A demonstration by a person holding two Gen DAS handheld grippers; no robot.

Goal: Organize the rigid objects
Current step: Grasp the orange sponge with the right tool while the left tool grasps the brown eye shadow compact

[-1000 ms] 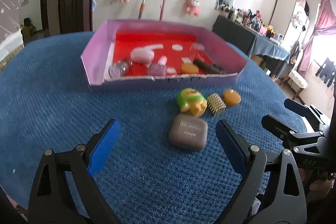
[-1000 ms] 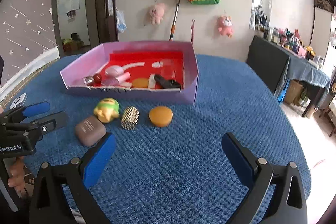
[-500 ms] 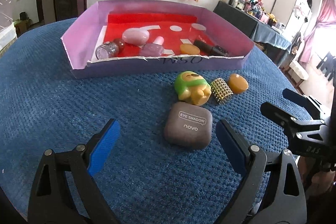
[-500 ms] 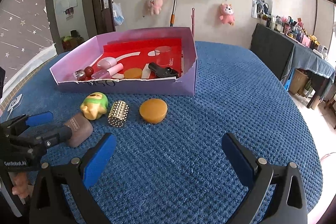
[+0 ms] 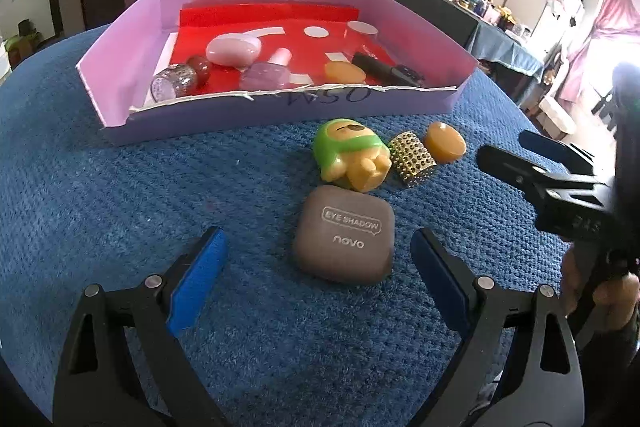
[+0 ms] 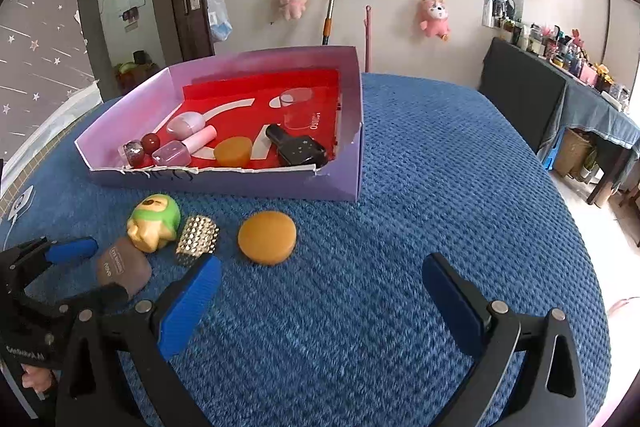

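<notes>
— Has your left tool [image 5: 316, 267] closed in?
— Yes, it has come nearer; its jaws are wide around the eyeshadow case [image 5: 345, 235], untouched, near the table's [image 5: 100, 195] middle, before the box [image 5: 256, 115]. Squeeze next.

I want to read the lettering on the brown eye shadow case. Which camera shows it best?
The left wrist view: the eye shadow case lies close and unobstructed between the open left gripper fingers, lid lettering legible. In the right wrist view it sits small at the left edge, partly hidden behind the left gripper.
</notes>
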